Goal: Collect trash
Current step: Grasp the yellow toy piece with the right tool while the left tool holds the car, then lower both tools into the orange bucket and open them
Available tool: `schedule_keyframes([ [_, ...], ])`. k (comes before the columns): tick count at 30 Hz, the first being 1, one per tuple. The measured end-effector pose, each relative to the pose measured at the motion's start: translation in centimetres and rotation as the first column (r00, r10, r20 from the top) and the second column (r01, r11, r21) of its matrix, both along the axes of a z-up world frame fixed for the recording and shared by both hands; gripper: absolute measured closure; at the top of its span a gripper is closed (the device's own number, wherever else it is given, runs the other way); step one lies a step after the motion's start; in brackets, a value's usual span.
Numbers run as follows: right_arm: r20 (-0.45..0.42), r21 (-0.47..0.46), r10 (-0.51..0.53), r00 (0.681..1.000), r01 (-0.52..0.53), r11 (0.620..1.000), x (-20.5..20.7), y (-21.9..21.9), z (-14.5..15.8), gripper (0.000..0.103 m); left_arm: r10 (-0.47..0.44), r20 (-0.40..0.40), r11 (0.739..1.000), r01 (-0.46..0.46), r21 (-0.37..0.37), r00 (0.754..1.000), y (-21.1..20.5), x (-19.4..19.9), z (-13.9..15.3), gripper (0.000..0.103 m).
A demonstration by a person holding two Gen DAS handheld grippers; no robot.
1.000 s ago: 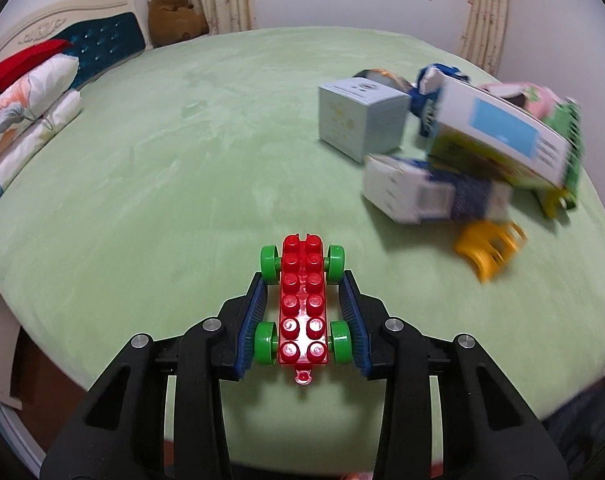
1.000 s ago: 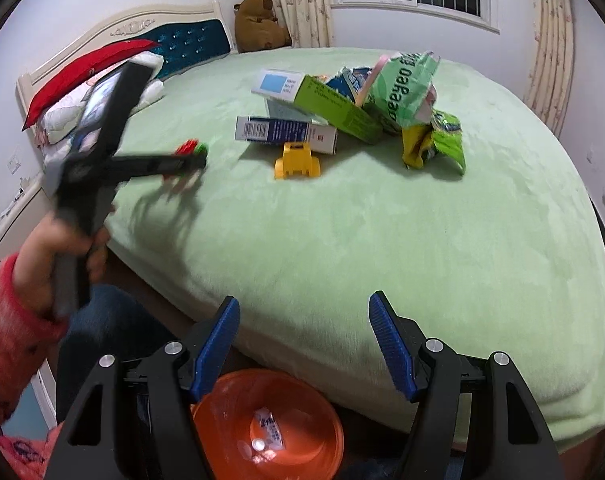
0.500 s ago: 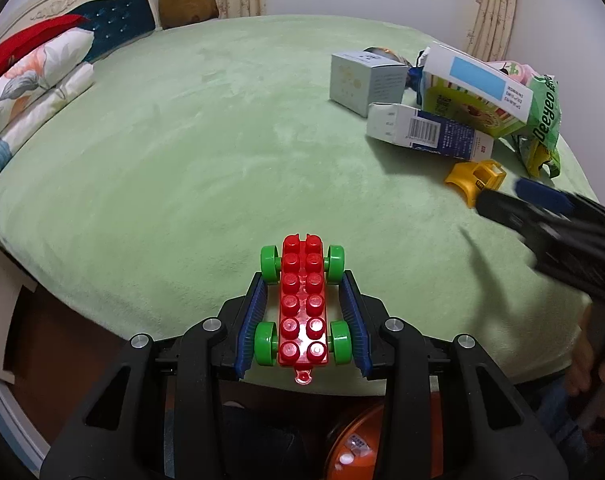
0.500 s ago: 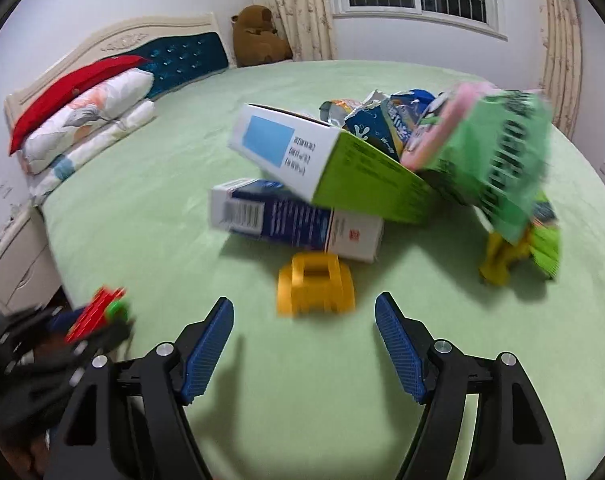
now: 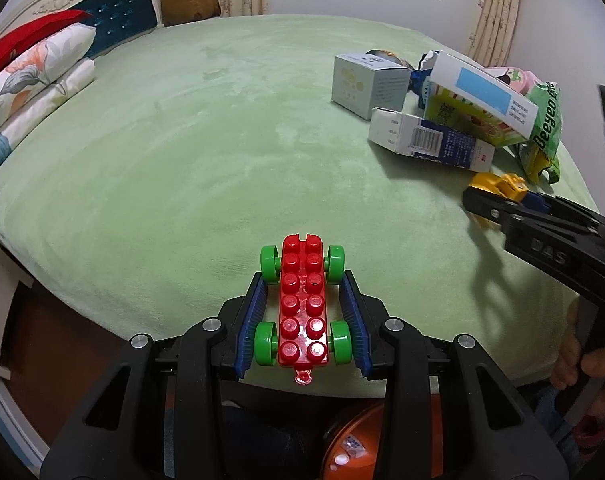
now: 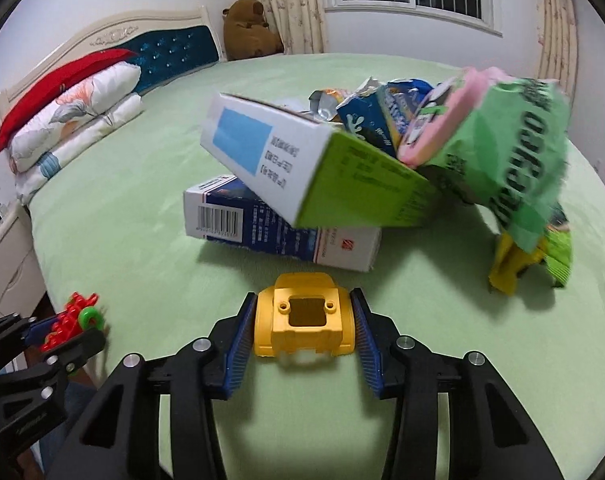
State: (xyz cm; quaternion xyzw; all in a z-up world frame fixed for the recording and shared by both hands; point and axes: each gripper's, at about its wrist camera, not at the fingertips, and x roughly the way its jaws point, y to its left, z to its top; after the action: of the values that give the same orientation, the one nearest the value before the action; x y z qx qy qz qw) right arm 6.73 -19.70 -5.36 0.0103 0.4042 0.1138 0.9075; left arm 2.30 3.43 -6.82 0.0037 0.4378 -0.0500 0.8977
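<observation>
The left gripper [image 5: 302, 312] is clamped on a red brick car with green wheels [image 5: 303, 304], seen bottom centre of the left view and held out over the edge of the green bed [image 5: 182, 160]. The right gripper [image 6: 304, 332] is being closed around a yellow toy piece [image 6: 302, 326], pads right at its sides, bottom centre of its view. Just above that, the trash pile is found: a blue-and-white carton [image 6: 278, 228], a box with a blue label [image 6: 302, 168] tilted on it, and a green snack bag [image 6: 518, 160] upper right.
</observation>
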Motion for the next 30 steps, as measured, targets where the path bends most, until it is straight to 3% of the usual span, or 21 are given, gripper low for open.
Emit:
schedule_keyframes([
  [7,0.016,0.02,0.013,1.0,-0.014,1.0,-5.0,-2.7,1.9,0.057,-0.053,-0.008,0.998,0.053,-0.013,0.999,-0.9,-1.1,0.3,0.066],
  [14,-0.016,0.004,0.053,0.998,-0.053,0.999,-11.9,-4.8,2.2,0.057,-0.227,-0.079,0.974,0.227,-0.008,0.971,-3.5,-4.4,-1.1,0.066],
  [22,-0.148,-0.074,0.085,0.985,-0.097,0.993,-17.5,-4.5,-1.6,0.057,-0.356,-0.268,0.931,0.363,-0.025,0.895,-5.9,-7.8,-6.3,0.066],
  [30,-0.316,-0.122,0.149,0.937,-0.195,0.973,-20.0,-2.8,-7.3,0.057,-0.42,-0.441,0.893,0.449,-0.042,0.793,-7.6,-10.6,-11.3,0.066],
])
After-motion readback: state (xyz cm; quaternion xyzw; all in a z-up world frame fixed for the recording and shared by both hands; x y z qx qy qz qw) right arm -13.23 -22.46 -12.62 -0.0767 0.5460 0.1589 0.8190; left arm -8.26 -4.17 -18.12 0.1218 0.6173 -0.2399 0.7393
